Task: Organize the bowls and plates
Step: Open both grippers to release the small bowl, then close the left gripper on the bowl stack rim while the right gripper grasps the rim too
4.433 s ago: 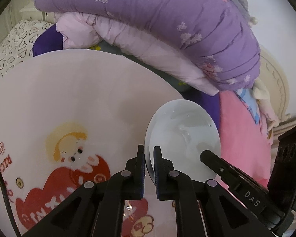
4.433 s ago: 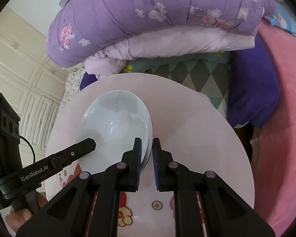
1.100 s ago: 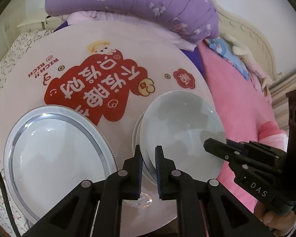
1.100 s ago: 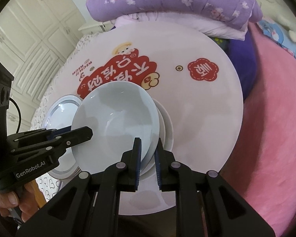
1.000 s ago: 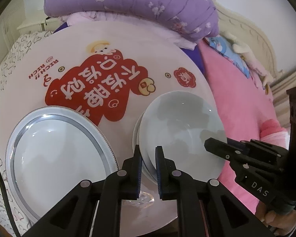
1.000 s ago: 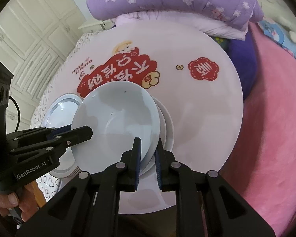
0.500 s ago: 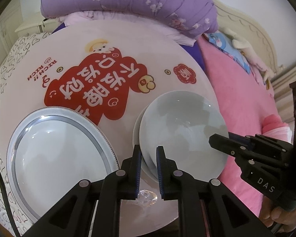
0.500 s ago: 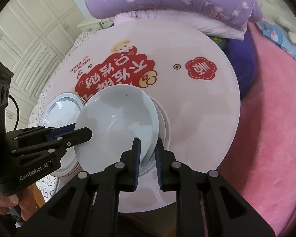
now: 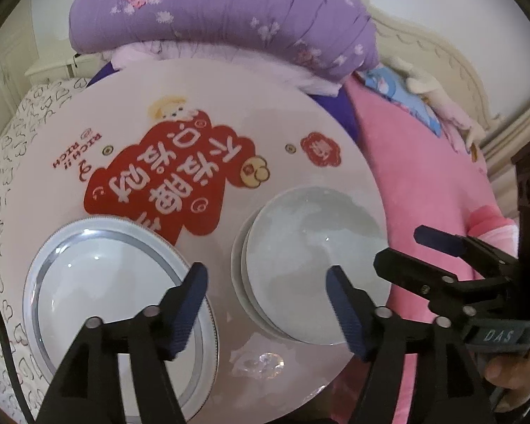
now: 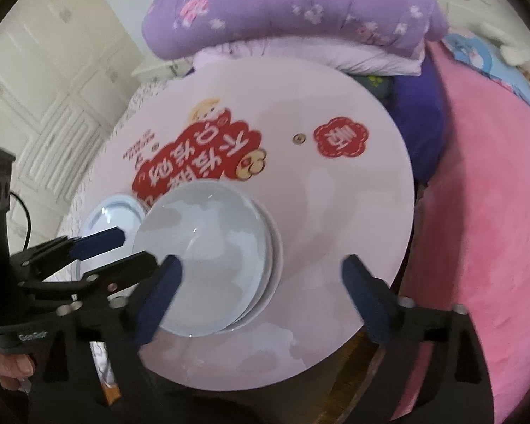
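Observation:
A stack of white bowls (image 9: 307,265) sits near the front right of the round pink table (image 9: 229,141); it also shows in the right wrist view (image 10: 212,258). A large silver-rimmed plate (image 9: 109,289) lies to its left, partly seen in the right wrist view (image 10: 113,215). My left gripper (image 9: 266,300) is open and empty, hovering over the stack's left rim. My right gripper (image 10: 261,289) is open and empty over the stack's right rim. Each gripper shows at the edge of the other's view.
The table (image 10: 335,212) carries a red printed design (image 9: 166,183). A small clear glass piece (image 9: 258,367) lies at the front edge. A purple quilt (image 9: 229,17) is piled behind, and a pink blanket (image 10: 484,212) lies to the right.
Both grippers held one white bowl by its rim and lowered it onto the stack. Now both have opened wide and let go; the bowl rests on the stack.

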A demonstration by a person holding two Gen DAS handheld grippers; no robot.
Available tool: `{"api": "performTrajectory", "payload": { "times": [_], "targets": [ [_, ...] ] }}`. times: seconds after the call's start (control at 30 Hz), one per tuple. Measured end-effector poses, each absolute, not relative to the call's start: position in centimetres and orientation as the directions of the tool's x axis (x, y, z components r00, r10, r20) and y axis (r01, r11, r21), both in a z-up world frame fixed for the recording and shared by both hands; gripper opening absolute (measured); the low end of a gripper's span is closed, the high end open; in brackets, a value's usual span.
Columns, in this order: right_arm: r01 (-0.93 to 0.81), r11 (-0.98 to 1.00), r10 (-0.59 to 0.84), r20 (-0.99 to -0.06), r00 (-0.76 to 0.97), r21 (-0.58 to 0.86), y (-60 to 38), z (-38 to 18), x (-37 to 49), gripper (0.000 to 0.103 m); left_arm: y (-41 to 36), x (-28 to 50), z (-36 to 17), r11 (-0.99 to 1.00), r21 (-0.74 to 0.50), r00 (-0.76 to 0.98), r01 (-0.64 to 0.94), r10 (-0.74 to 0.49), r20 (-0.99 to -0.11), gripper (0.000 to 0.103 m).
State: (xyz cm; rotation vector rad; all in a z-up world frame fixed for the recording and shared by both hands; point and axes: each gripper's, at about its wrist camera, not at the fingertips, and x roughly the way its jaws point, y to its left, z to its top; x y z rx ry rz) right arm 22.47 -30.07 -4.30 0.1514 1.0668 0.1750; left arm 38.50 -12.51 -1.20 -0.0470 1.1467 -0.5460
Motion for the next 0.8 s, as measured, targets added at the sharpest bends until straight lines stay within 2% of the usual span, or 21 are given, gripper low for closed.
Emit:
{"api": "performTrajectory", "payload": {
  "times": [0.13,0.4,0.57,0.8],
  "targets": [
    [-0.033,0.972,0.218,-0.845,0.488,0.231,-31.1,-4.0,22.7,0.103,-11.7,38.8,-0.4,0.861,-0.325,0.309,0.390,-0.455,-0.835,0.084],
    [0.014,0.951,0.261,-0.826,0.500,0.309,-32.9,-3.7,23.2,0.103,-10.1,41.1,-0.2,0.838,-0.385,0.266,0.386,-0.501,-0.824,0.086],
    [0.033,0.950,0.256,-0.834,0.489,0.312,-33.6,-4.1,23.6,0.103,-9.4,43.2,-1.4,0.812,-0.452,0.195,0.370,-0.543,-0.817,0.087],
    [0.033,0.951,0.261,-0.854,0.449,0.308,-33.4,-5.5,24.6,0.103,-9.8,44.9,-3.8,0.806,-0.475,0.130,0.353,-0.546,-0.828,0.086]
  ]
}}
